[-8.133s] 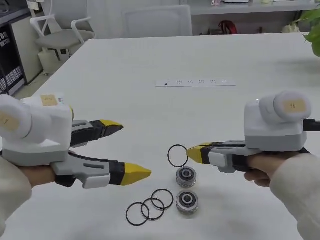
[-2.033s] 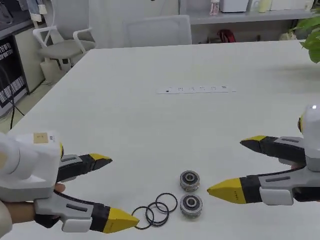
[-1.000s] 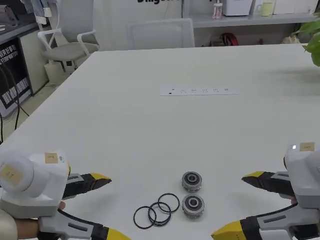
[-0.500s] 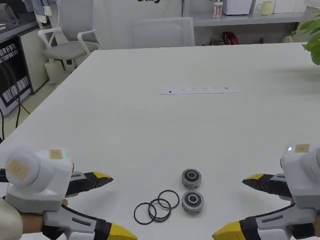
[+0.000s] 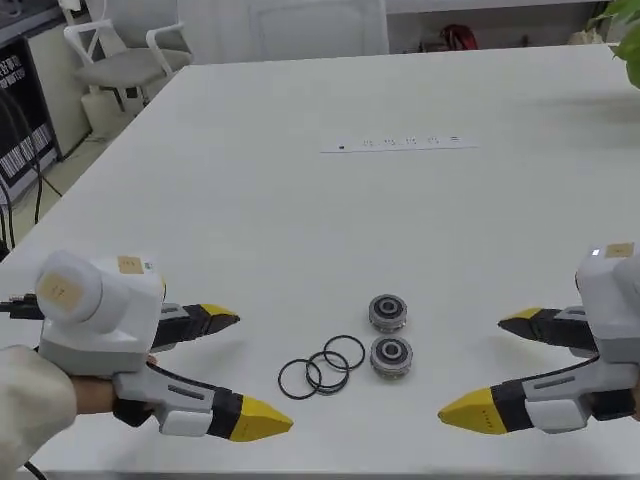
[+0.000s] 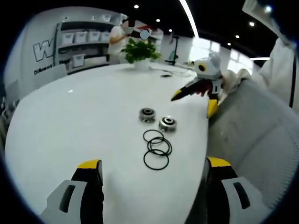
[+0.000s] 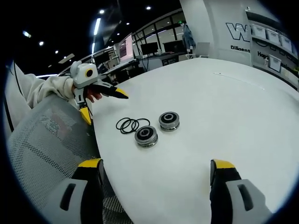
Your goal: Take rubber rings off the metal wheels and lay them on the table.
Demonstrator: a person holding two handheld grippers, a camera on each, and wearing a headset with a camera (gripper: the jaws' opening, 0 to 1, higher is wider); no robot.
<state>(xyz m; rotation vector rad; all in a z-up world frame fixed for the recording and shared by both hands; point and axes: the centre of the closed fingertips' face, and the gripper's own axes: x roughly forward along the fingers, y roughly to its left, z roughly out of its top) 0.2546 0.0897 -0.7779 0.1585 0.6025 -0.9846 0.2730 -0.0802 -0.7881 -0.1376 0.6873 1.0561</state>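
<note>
Our left claw [image 5: 260, 372] is released, its black, yellow-tipped jaws spread wide with nothing between them, and its tips stop just short of the rings [image 5: 322, 366], which lie to its right. Our right claw [image 5: 475, 367] is also released and empty, with the same pointed yellow tips. It sits well apart from the rings, with the two wheels between it and them. The rings are thin black rubber loops lying flat on the table [image 5: 300, 200]. They overlap one another in a short slanting chain, nearer the left claw than the right. We cannot count them for certain where they cross. Just beside the chain's right end lies the near wheel [image 5: 391, 355], and we cannot tell whether the last ring touches it. The far wheel [image 5: 388, 312] sits just beyond the near one. Both are small round discs lying flat, with silvery metal rims around dark centres. The table is white, smooth and matt. Farther out on it lies a pale flat strip [image 5: 398, 143] with small dark marks. Beyond the far left corner stands a white chair [image 5: 115, 60].
</note>
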